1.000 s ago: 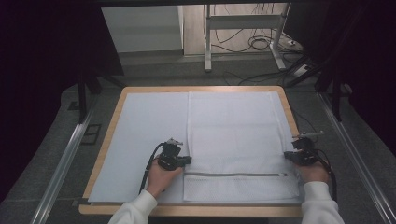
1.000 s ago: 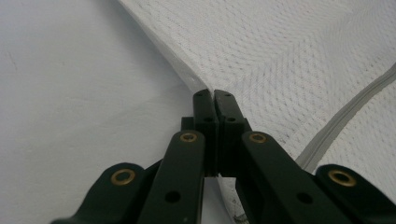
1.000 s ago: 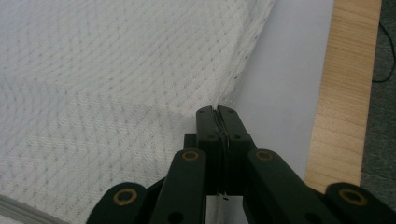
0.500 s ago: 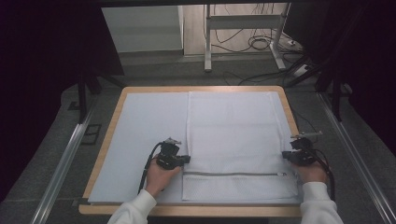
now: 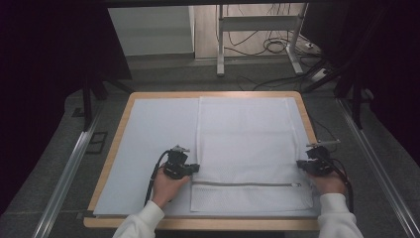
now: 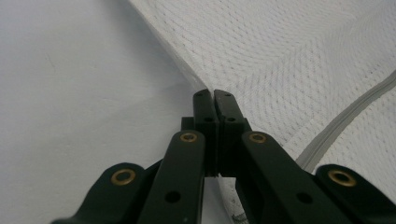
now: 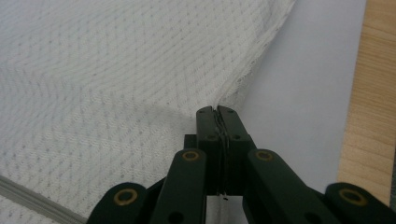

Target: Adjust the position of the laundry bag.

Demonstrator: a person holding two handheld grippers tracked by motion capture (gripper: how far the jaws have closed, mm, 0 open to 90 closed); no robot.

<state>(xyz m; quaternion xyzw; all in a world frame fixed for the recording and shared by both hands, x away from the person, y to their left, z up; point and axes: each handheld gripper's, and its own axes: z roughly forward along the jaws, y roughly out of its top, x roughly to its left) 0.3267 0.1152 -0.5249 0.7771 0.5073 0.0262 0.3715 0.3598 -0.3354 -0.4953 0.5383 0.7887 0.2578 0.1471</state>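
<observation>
A white mesh bag (image 5: 247, 139) with a grey zipper (image 5: 245, 184) across its near end lies flat on a white mat (image 5: 148, 139). My left gripper (image 5: 194, 168) is at the bag's left edge, just above the zipper line. Its jaws are shut on that edge (image 6: 214, 95), and the mesh (image 6: 280, 60) lifts slightly where it is pinched. My right gripper (image 5: 300, 164) is at the bag's right edge, with its jaws shut on a thin fold of mesh (image 7: 215, 111). The netting (image 7: 116, 79) bulges up behind it.
The mat lies on a wooden table (image 5: 307, 116), whose bare rim (image 7: 373, 93) runs close to the right of my right gripper. Metal rails (image 5: 69, 168) flank the table on both sides. Beyond the table's far edge are cables and a stand's legs (image 5: 257, 44) on the floor.
</observation>
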